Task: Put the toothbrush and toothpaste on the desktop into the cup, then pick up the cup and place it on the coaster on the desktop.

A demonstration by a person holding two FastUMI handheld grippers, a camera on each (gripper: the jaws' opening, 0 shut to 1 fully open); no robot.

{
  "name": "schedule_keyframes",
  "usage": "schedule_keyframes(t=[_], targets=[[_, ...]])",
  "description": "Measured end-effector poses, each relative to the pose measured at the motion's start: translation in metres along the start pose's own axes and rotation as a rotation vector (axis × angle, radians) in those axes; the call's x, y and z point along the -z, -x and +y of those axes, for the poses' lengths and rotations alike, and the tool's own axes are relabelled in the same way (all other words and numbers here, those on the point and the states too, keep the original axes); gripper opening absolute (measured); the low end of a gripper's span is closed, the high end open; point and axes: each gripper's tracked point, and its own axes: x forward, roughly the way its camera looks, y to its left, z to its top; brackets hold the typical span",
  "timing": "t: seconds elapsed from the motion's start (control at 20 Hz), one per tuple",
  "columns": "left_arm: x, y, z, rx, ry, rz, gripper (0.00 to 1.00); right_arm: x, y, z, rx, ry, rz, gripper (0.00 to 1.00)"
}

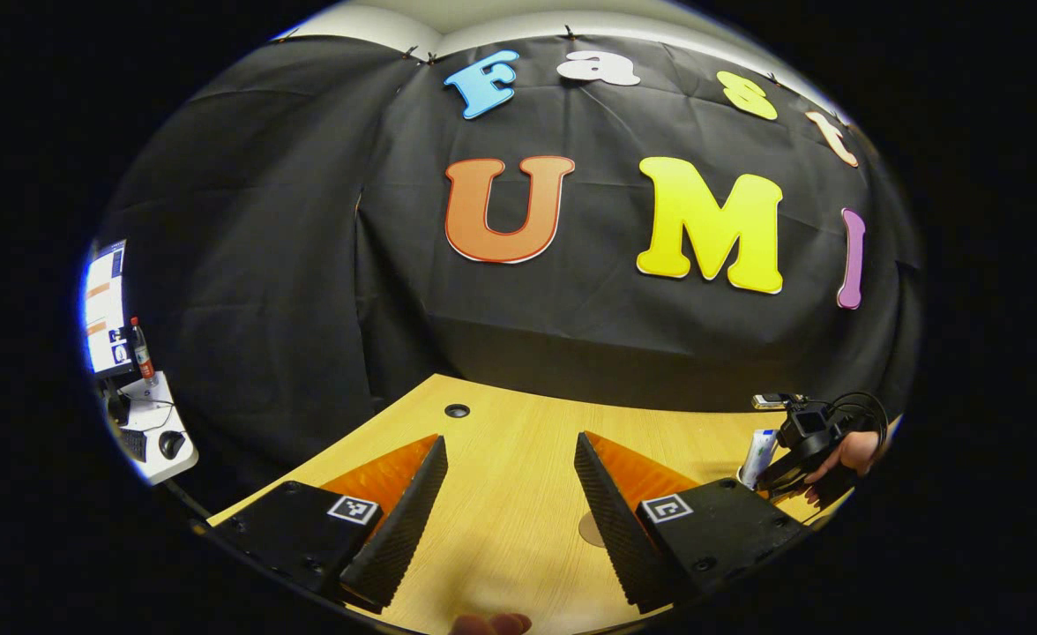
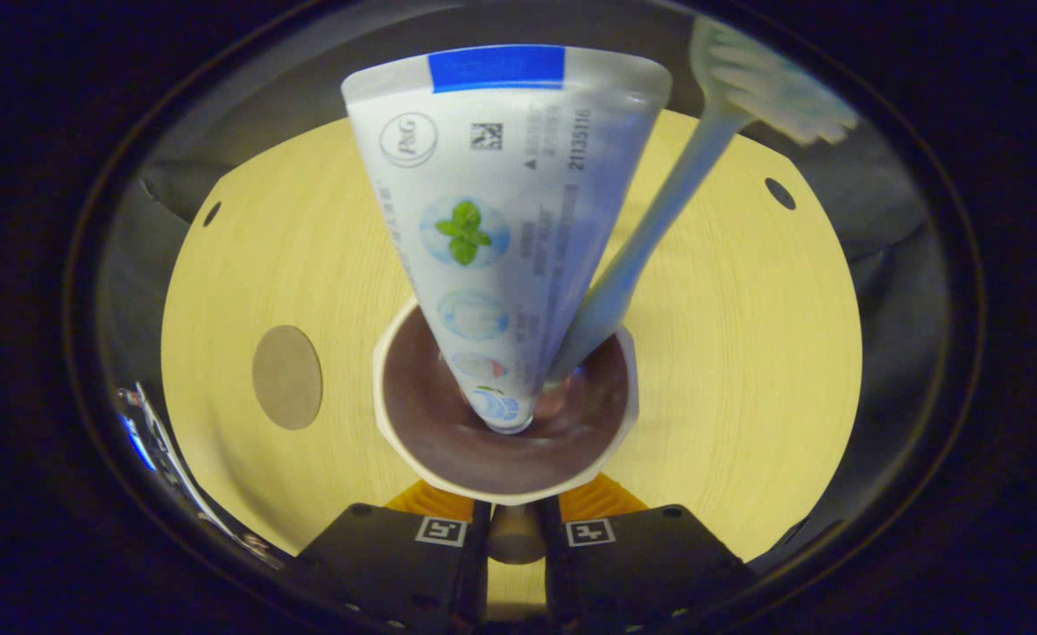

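Right claw (image 2: pixel 516 529) pinches the cup (image 2: pixel 505 481) rim; left claw (image 1: pixel 510 503) spread over bare desktop (image 1: pixel 518 441).

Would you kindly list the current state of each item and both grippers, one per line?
Toothpaste: standing in the cup, cap down.
Toothbrush: leaning in the cup, bristles up.
Cup: gripped at its rim, not on the coaster.
Coaster: bare, left of the cup.
Right gripper: jaws closed on the cup.
Left gripper: jaws open, empty.
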Motion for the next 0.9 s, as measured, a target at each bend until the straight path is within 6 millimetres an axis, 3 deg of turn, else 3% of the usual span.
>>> schedule_keyframes(t=[0.2,0.35,0.5,0.75,0.9], targets=[[0.001,0.006,-0.003,0.013,-0.014,-0.003,0.92,0.004,0.004,0.002,0.007,0.0,-0.014,0.19],[0.005,0.013,0.005,0.009,-0.006,0.004,0.92,0.002,0.016,0.017,0.003,0.041,-0.053,0.19],[0.006,0.021,0.02,-0.012,-0.004,0.007,0.93,-0.003,0.029,0.06,-0.037,0.104,-0.084,0.19],[0.004,0.036,0.057,-0.068,0.002,0.002,0.93,-0.003,0.032,0.134,-0.08,0.201,-0.077,0.19],[0.007,0.042,0.085,-0.113,0.012,0.007,0.93,0.0,0.028,0.162,-0.073,0.255,-0.067,0.19]])
